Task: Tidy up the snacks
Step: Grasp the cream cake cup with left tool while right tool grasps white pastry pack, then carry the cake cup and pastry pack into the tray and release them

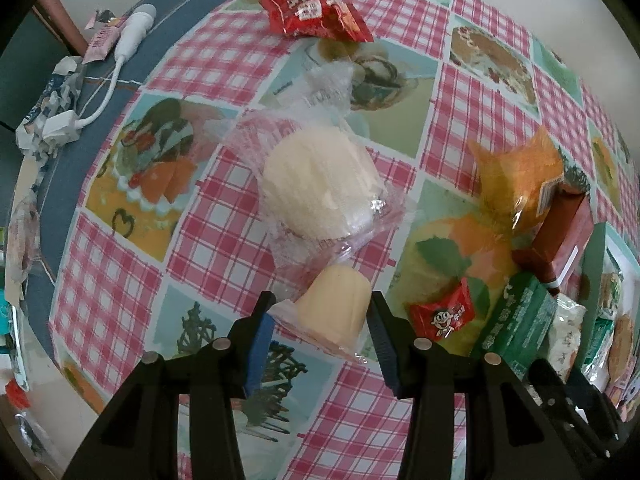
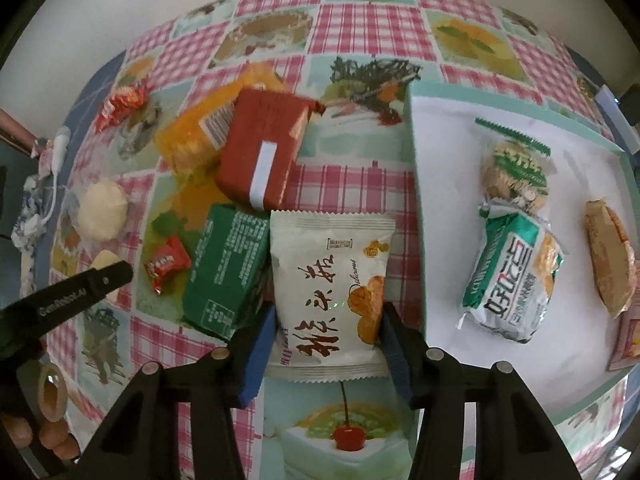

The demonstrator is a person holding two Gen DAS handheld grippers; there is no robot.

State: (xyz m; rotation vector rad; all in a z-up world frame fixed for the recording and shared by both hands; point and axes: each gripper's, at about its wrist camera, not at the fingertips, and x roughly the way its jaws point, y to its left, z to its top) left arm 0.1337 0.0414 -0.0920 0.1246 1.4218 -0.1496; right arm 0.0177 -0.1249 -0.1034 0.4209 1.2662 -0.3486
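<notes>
My left gripper [image 1: 322,322] stands with its fingers on either side of a small pale yellow jelly cup [image 1: 334,312] on the tablecloth; contact is unclear. A round white cake in clear wrap [image 1: 320,182] lies just beyond it. My right gripper [image 2: 328,344] has its fingers on both sides of a white snack packet with black characters [image 2: 330,280]. A white tray with a teal rim [image 2: 416,208] lies to its right and holds a green-and-white packet [image 2: 512,276], an oat bar packet [image 2: 514,166] and a brown cake packet [image 2: 610,258].
A red-brown box [image 2: 262,148], a green box [image 2: 228,268], an orange packet [image 2: 196,136] and a small red candy [image 2: 166,262] lie left of the white packet. A larger red packet [image 1: 316,14] lies far back. A white cable and torn wrappers [image 1: 60,120] lie at the table's left edge.
</notes>
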